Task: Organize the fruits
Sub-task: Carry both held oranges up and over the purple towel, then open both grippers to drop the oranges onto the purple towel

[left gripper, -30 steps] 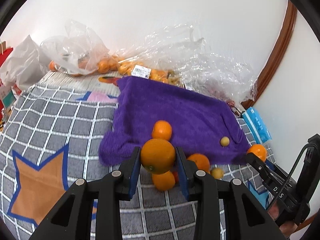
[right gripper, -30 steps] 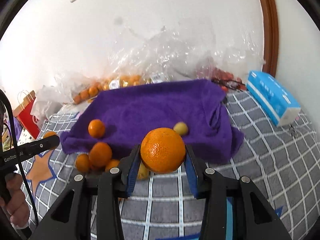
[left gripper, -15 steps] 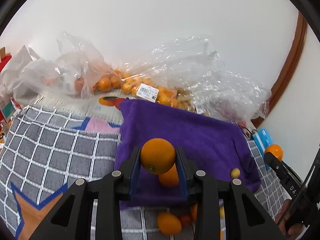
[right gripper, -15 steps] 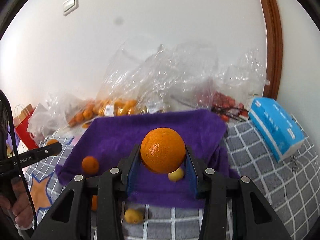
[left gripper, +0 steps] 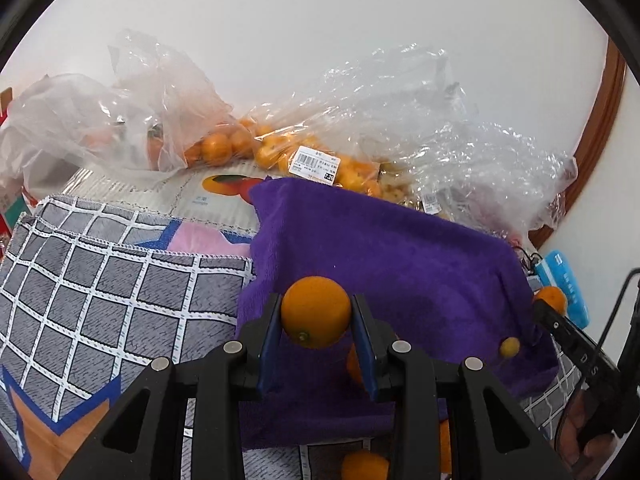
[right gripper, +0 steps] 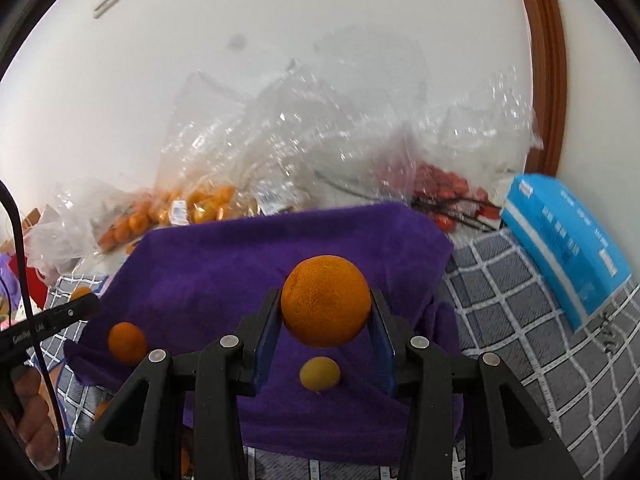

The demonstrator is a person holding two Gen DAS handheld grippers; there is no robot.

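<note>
My left gripper (left gripper: 316,320) is shut on a smooth orange (left gripper: 316,310) and holds it above the near left part of the purple towel (left gripper: 400,256). My right gripper (right gripper: 325,312) is shut on a bigger, rough-skinned orange (right gripper: 325,300) above the same towel (right gripper: 240,264). A small yellow fruit (right gripper: 319,374) and an orange (right gripper: 127,342) lie on the towel below. Other oranges (left gripper: 364,465) lie on the checked cloth at the towel's near edge, partly hidden by my fingers.
Clear plastic bags of small oranges (left gripper: 320,160) and red fruit (right gripper: 440,184) line the wall behind the towel. A blue tissue pack (right gripper: 568,248) lies at the right. The grey checked cloth (left gripper: 100,280) spreads left of the towel.
Both grippers have risen and moved forward over the purple towel, each still holding its orange. The loose fruit has dropped lower in both views.
</note>
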